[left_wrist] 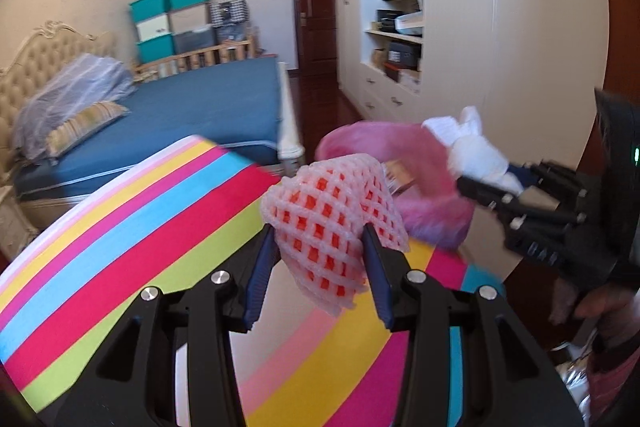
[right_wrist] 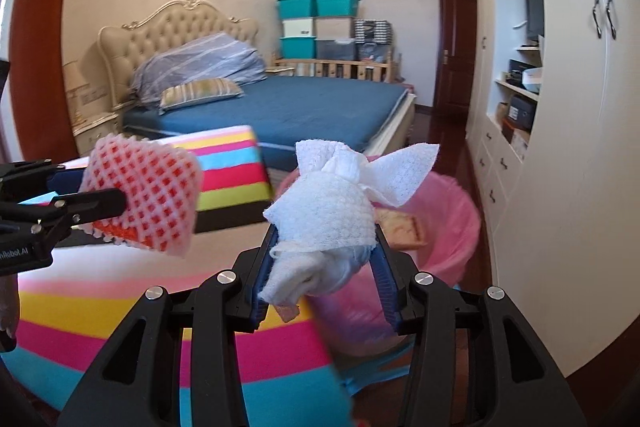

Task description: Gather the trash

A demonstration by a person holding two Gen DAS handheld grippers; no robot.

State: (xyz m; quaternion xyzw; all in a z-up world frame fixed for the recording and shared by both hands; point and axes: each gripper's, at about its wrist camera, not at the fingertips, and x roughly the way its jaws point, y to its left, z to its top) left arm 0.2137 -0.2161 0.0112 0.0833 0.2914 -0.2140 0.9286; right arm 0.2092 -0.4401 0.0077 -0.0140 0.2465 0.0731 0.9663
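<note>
A pink-white foam fruit net (left_wrist: 328,211) with orange showing through its mesh sits between the blue pads of my left gripper (left_wrist: 318,231), which is shut on it above a rainbow-striped surface (left_wrist: 160,211). In the right wrist view the net (right_wrist: 148,187) hangs at the left in the left gripper (right_wrist: 116,183). My right gripper (right_wrist: 326,235) is shut on a crumpled white paper towel (right_wrist: 332,203), held just in front of a bin lined with a pink bag (right_wrist: 452,211). The left wrist view shows the towel (left_wrist: 472,143) and the right gripper (left_wrist: 484,179) beside the pink bag (left_wrist: 380,135).
A brownish wrapper (right_wrist: 404,227) lies inside the bin. A bed with a blue sheet (right_wrist: 304,111) stands behind the striped surface. White wardrobes (right_wrist: 568,147) line the right side, close to the bin. Dark wood floor runs to a brown door (right_wrist: 456,51).
</note>
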